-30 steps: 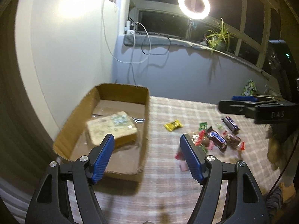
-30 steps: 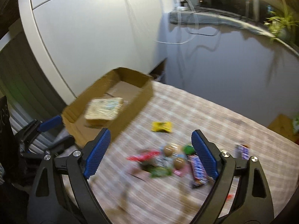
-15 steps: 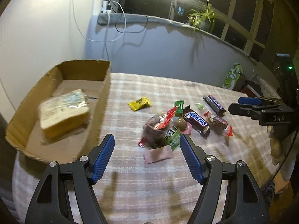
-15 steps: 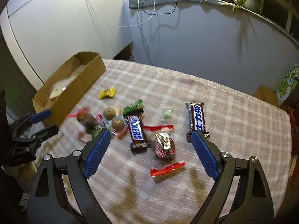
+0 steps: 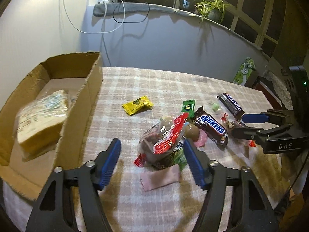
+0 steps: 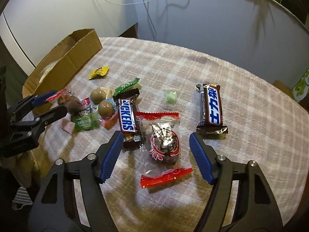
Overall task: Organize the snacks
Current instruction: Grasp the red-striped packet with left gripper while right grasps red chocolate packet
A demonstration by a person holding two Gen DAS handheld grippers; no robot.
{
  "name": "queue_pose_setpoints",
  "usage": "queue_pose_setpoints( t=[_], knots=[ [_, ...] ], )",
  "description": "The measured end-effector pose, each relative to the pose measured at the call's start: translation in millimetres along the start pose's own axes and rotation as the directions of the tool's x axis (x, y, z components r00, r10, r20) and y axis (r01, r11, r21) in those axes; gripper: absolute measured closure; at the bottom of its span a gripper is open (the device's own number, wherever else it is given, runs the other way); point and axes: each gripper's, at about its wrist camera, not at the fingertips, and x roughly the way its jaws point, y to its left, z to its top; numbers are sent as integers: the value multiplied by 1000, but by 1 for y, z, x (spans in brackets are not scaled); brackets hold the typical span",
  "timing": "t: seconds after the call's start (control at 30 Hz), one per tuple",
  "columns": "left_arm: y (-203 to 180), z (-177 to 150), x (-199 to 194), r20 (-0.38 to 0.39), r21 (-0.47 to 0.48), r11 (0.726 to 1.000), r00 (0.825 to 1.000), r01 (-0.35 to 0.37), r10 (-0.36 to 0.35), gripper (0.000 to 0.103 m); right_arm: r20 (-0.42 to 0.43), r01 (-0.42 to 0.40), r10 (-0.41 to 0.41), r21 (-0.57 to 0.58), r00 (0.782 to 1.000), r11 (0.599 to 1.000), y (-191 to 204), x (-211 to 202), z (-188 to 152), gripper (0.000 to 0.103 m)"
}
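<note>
Right wrist — closing tongs (image 6: 155,154) astride foil-wrapped snack (image 6: 164,143), seemingly untouched

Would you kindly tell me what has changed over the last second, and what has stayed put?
Both tools have come down toward the snack pile with jaws closing. The left tool now straddles the clear red-edged packet; the right tool straddles the foil-wrapped packet. Neither grips anything yet. The cardboard box, the Snickers bar and the yellow candy lie where they were.

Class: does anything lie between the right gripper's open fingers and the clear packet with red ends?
Nothing visible does. The right gripper, jaws closing, straddles the clear red-ended packet without touching it; the Snickers bar crowds its left side.
</note>
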Motion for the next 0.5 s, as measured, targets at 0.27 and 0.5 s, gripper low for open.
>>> queue_pose_setpoints(
  t=[0.27, 0.5],
  knots=[
    [-6, 0, 9, -10, 21, 1000, 1000, 6, -6, 65, -39, -24, 25, 19, 999, 1000, -9, 13, -1, 50],
    [-6, 1, 8, -1, 20, 1000, 1000, 6, -6, 67, -37, -41, 42, 39, 998, 998, -12, 12, -4, 67]
  ],
)
